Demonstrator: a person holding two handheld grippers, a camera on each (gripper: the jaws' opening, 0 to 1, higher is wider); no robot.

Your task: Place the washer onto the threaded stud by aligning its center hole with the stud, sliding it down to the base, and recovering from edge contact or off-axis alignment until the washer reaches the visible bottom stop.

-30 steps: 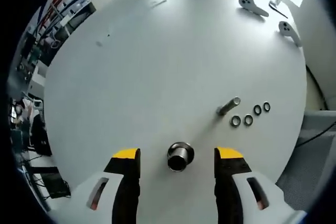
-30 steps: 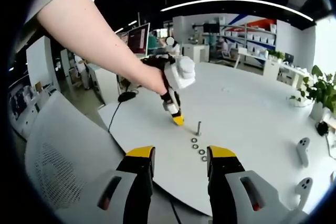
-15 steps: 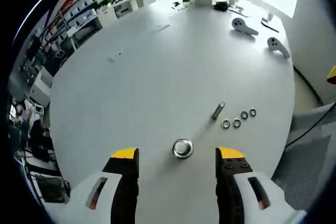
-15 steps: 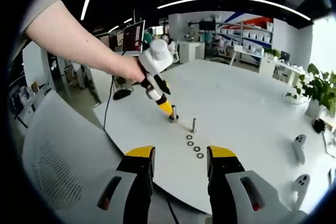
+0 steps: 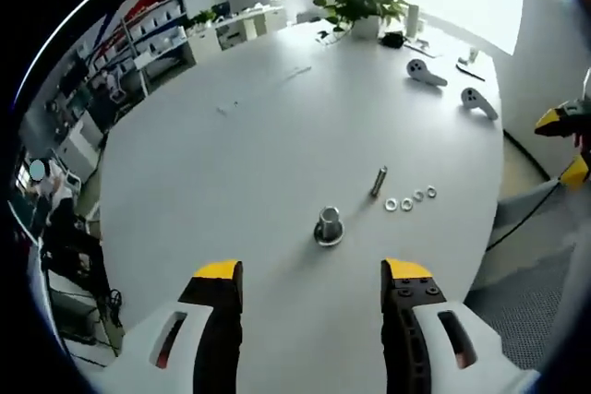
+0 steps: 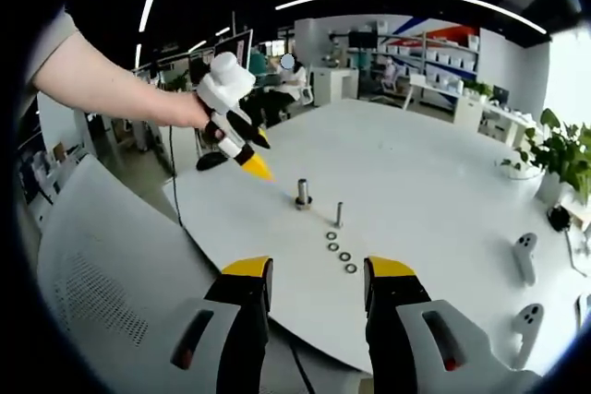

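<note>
White round table carried all parts. Left gripper hovered above table edge, jaws spread wide, nothing between them; seen in right gripper view raised clear of table, held by person's hand. Right gripper hung off table edge, jaws likewise wide apart, holding nothing. Threaded stud stood upright on flanged base, near table middle. Separate bolt stood just beside it. Washers lay flat in short row next to bolt, none on stud.
</note>
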